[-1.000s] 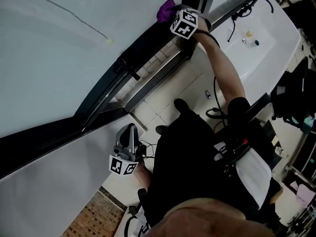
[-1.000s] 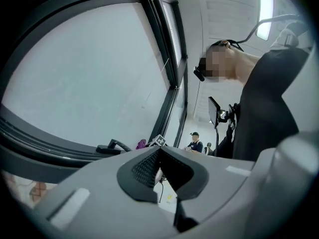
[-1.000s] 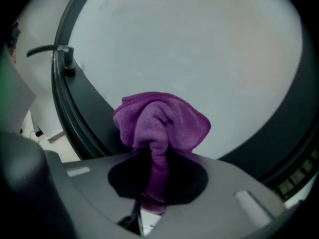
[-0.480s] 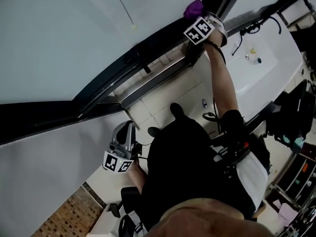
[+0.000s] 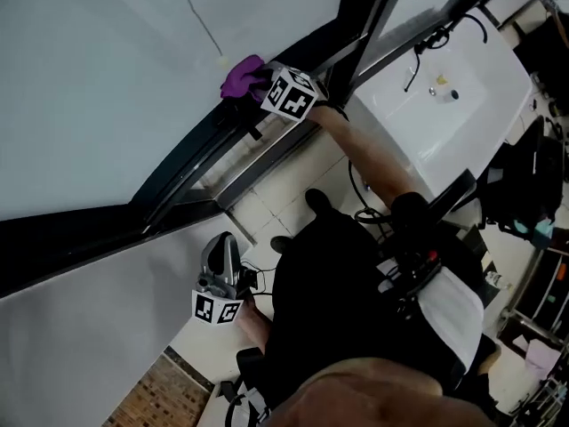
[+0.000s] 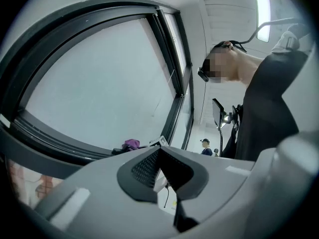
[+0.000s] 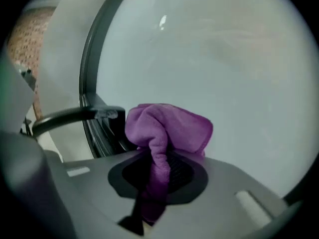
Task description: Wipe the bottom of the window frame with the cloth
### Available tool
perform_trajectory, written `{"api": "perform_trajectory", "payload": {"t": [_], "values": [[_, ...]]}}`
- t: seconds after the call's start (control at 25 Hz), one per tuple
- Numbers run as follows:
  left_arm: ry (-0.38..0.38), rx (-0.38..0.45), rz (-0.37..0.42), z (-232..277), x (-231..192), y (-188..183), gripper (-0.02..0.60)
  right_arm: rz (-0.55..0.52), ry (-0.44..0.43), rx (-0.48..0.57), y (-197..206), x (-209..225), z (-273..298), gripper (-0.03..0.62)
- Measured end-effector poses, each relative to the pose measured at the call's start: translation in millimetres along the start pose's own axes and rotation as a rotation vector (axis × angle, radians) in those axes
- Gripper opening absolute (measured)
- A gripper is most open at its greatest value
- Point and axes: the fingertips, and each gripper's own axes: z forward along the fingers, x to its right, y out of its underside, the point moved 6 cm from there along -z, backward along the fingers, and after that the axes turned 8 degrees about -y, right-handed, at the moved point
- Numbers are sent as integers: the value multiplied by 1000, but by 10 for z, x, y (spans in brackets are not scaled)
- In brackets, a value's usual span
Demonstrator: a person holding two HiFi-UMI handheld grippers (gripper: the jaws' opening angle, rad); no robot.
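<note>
our right gripper (image 7: pixel 158 173) pinches the purple cloth (image 7: pixel 169 126), bunched and fuzzy, at the dark window frame (image 5: pixel 191 154); our left gripper (image 6: pixel 167 178) is pressed together, empty.

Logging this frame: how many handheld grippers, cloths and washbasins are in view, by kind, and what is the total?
Grey two-jaw grippers: 2, the left gripper and the right gripper
Purple microfibre cloth: 1
White washbasin: 1
Total: 4
</note>
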Motion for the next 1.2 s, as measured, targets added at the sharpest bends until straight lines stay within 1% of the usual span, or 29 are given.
{"api": "perform_trajectory", "payload": {"t": [0.12, 0.2, 0.28, 0.4, 0.56, 0.68, 0.76, 0.84, 0.96, 1.04, 1.12, 1.2], "values": [[3, -8, -6, 18, -11, 24, 0, -108, 20, -50, -5, -1, 9, 63], [12, -13, -6, 62, -5, 24, 0, -145, 39, -74, 38, 60, -33, 63], [23, -16, 1, 101, 23, -4, 0, -162, 79, -105, 133, 194, -126, 63], [26, -20, 8, 124, 37, -30, 0, -153, 171, -164, 379, 553, -360, 63], [23, -28, 0, 161, 0, 10, 0, -104, 299, -278, 777, 1179, -680, 63], [36, -33, 2, 214, 17, 23, 0, -71, 328, -329, 902, 1459, -807, 63], [46, -30, 5, 240, 38, 20, 0, -73, 367, -376, 962, 1568, -857, 63], [48, -27, 6, 239, 42, 16, 0, -73, 434, -446, 1049, 1687, -909, 63], [42, -24, 1, 219, 37, 23, 0, -83, 539, -580, 1165, 1853, -958, 61], [39, -21, 0, 207, 37, 31, 0, -132, 597, -697, 1209, 1910, -911, 61], [39, -15, 0, 189, 46, 26, 0, -177, 631, -800, 1225, 1953, -851, 61], [38, -6, 0, 161, 53, 15, 0, -197, 632, -839, 1207, 1985, -814, 61]]}}
